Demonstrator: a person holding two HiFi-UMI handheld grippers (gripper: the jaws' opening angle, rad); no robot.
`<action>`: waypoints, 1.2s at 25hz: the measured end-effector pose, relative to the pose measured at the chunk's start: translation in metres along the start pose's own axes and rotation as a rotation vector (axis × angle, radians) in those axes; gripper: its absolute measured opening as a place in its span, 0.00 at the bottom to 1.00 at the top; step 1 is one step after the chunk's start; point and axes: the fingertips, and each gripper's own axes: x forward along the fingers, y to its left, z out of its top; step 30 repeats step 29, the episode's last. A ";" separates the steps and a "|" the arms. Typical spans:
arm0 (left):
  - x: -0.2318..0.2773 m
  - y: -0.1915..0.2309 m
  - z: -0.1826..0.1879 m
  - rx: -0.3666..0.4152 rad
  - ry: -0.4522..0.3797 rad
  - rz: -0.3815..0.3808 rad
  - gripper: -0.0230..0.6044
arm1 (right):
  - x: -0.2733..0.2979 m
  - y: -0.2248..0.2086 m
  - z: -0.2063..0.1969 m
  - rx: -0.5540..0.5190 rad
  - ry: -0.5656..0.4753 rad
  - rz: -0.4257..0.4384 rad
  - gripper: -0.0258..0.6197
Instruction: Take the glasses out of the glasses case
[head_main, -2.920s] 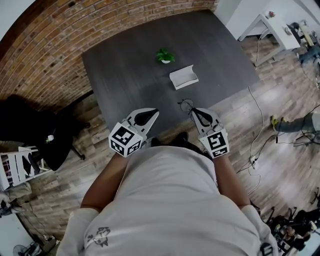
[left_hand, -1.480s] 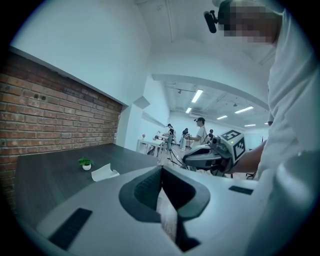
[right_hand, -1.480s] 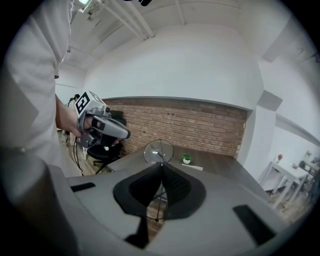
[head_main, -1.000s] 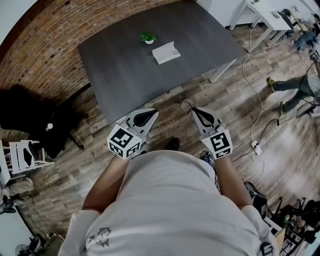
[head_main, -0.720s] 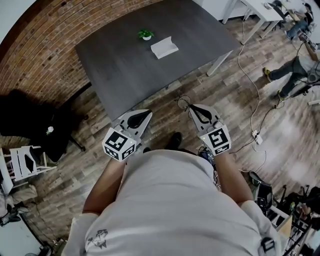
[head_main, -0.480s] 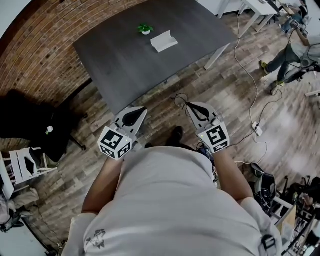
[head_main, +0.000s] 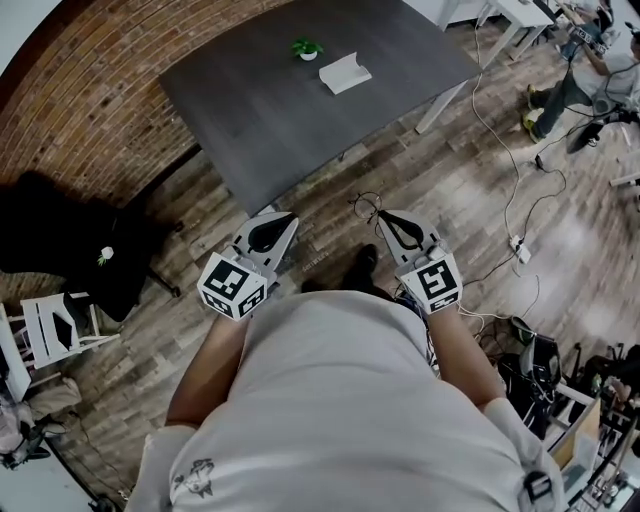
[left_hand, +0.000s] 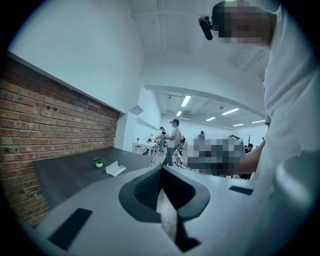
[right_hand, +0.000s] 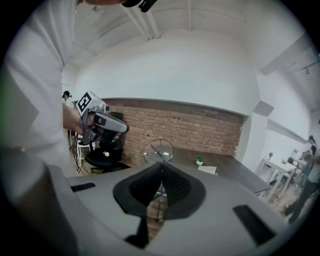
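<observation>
Thin wire-framed glasses (head_main: 366, 206) hang from the tips of my right gripper (head_main: 383, 216), which is shut on them over the wooden floor. In the right gripper view one round lens (right_hand: 158, 150) stands just above the closed jaws of the right gripper (right_hand: 161, 164). The open white glasses case (head_main: 345, 73) lies far off on the dark table (head_main: 270, 120); I also see the case (right_hand: 207, 170) beyond the lens. My left gripper (head_main: 290, 217) is shut with nothing in it, level with the right one; its jaws (left_hand: 161, 167) meet in a line.
A small potted plant (head_main: 307, 47) stands beside the case. A black chair (head_main: 70, 250) sits left of the table, cables (head_main: 500, 150) trail across the floor at right, and people (left_hand: 173, 142) stand by white desks in the background.
Both grippers have drawn back from the table together, the glasses still in the right one. The table and case now sit farther up the head view.
</observation>
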 end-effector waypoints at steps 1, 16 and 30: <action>-0.004 0.001 0.000 0.001 -0.003 0.001 0.05 | 0.001 0.005 0.004 -0.009 -0.008 -0.001 0.06; -0.027 0.017 0.001 -0.019 -0.037 0.014 0.05 | 0.020 0.023 0.021 0.015 -0.039 -0.005 0.06; -0.018 0.022 0.001 -0.027 -0.036 0.011 0.05 | 0.026 0.016 0.024 -0.002 -0.034 0.001 0.06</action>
